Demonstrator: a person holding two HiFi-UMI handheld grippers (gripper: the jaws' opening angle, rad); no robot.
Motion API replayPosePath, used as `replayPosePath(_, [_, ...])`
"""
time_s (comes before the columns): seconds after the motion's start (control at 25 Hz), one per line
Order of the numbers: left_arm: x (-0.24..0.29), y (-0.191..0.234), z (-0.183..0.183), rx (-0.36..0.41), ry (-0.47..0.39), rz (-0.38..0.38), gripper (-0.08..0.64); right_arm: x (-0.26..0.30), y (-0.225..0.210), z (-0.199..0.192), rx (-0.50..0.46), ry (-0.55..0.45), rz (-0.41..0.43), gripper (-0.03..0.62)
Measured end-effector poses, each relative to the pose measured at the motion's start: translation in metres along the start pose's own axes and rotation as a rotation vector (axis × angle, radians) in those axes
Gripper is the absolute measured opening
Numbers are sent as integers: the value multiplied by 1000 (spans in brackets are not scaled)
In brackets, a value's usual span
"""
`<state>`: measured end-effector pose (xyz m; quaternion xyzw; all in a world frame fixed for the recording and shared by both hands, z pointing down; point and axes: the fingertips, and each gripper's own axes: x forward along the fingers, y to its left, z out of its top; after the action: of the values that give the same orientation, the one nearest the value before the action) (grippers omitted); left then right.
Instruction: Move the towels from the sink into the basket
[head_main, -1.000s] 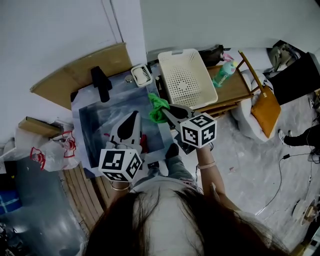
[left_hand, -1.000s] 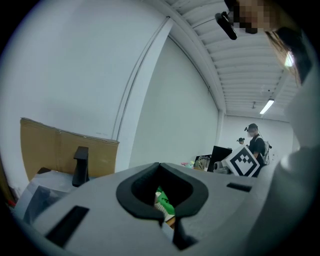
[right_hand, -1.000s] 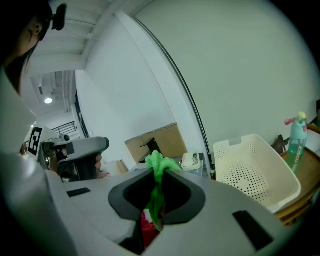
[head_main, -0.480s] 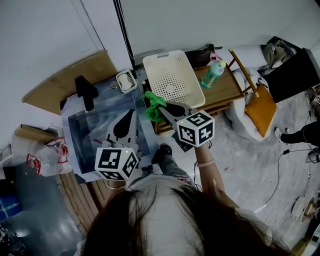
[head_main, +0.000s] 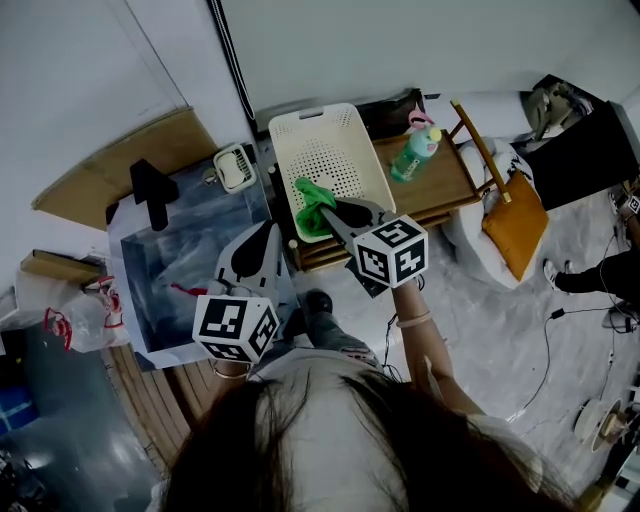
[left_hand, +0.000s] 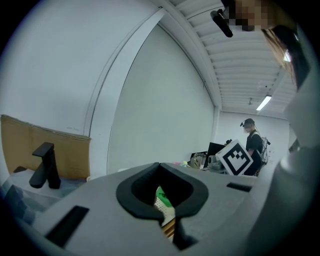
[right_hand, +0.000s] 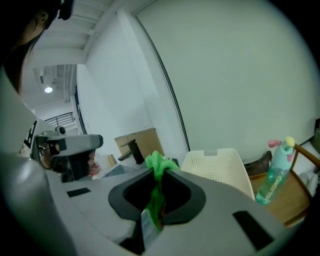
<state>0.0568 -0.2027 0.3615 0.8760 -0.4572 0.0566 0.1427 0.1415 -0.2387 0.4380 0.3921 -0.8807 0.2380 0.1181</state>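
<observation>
Your right hand-held gripper (head_main: 325, 213) is pinching the green towel (head_main: 312, 203) over the 6 o'clock rim of the basket (head_main: 300, 125), whose hollow lies at 12 o'clock from it, while your left hand-held gripper (head_main: 270, 230), pressed together and empty, sits farther off over the sink (head_main: 150, 290).

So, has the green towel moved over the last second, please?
Yes: the towel, in the right gripper, went from the sink edge to over the basket.
</observation>
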Motion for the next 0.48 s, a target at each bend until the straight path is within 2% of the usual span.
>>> replayPosePath(0.48, [31, -16, -7, -8, 4, 7, 4, 25, -54, -22, -147, 132, -19, 57])
